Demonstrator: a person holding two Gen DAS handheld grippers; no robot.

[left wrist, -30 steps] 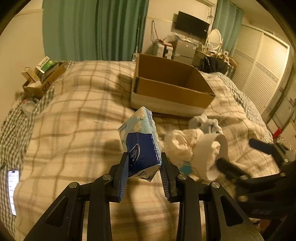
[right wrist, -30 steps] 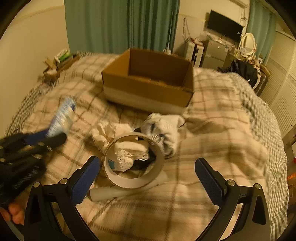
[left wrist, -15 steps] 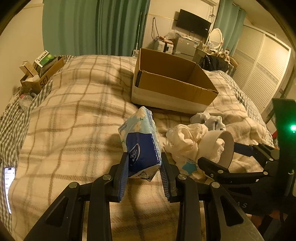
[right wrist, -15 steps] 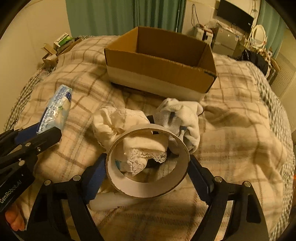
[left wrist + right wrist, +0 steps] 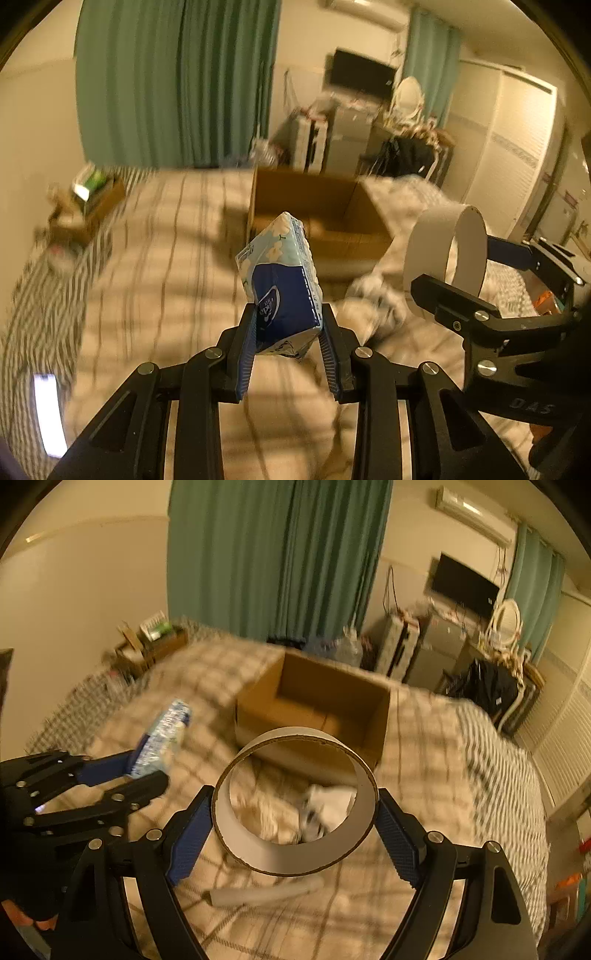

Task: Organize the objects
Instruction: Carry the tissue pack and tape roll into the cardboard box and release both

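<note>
My left gripper (image 5: 287, 339) is shut on a blue and white tissue pack (image 5: 281, 280) and holds it above the bed; the pack also shows in the right wrist view (image 5: 164, 734). My right gripper (image 5: 295, 834) is shut on a wide white cardboard ring (image 5: 295, 856) and holds it in the air; the ring also shows in the left wrist view (image 5: 445, 254). An open cardboard box (image 5: 317, 709) stands on the plaid bed ahead of both grippers; it also shows in the left wrist view (image 5: 317, 221).
Crumpled white cloths (image 5: 325, 805) lie on the plaid blanket (image 5: 424, 768) in front of the box. A white paper tube (image 5: 266, 893) lies near me. A lit phone (image 5: 46, 410) lies at the bed's left. A small box of clutter (image 5: 88, 195) sits far left.
My right gripper closed on the white ring and lifted it off the bed. Both grippers rose and the views tilted up. The tissue pack stays gripped in my left gripper.
</note>
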